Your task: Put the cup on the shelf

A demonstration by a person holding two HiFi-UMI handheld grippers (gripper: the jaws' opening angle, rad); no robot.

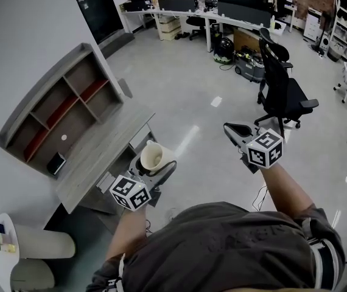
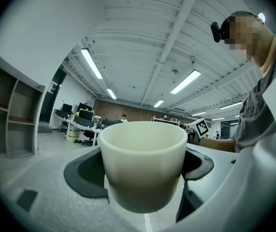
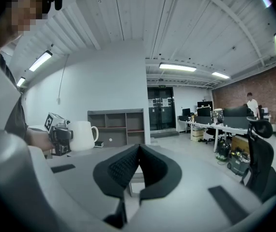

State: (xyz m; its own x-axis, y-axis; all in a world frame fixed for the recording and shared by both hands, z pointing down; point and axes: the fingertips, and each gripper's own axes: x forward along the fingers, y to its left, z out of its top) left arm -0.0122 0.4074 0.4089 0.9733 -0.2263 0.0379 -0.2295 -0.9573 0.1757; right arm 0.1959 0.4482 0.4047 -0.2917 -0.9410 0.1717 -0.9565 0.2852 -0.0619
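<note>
My left gripper (image 1: pixel 155 166) is shut on a cream cup (image 1: pixel 154 157), held upright in the air just off the near end of the grey desk (image 1: pixel 100 157). The left gripper view is filled by the cup (image 2: pixel 144 163), clamped between the two dark pads. From the right gripper view the cup (image 3: pixel 82 135) shows its handle, pointing toward the shelf. The grey shelf unit (image 1: pixel 58 111) with open compartments stands on the desk against the wall. My right gripper (image 1: pixel 239 134) is shut and empty, held over the floor to the right; its pads (image 3: pixel 139 170) meet.
A small dark box (image 1: pixel 56 163) sits in a lower compartment of the shelf. A black office chair (image 1: pixel 280 93) stands on the floor ahead right. A round white table (image 1: pixel 15 248) is at the lower left. Desks with monitors (image 1: pixel 210 5) line the far side.
</note>
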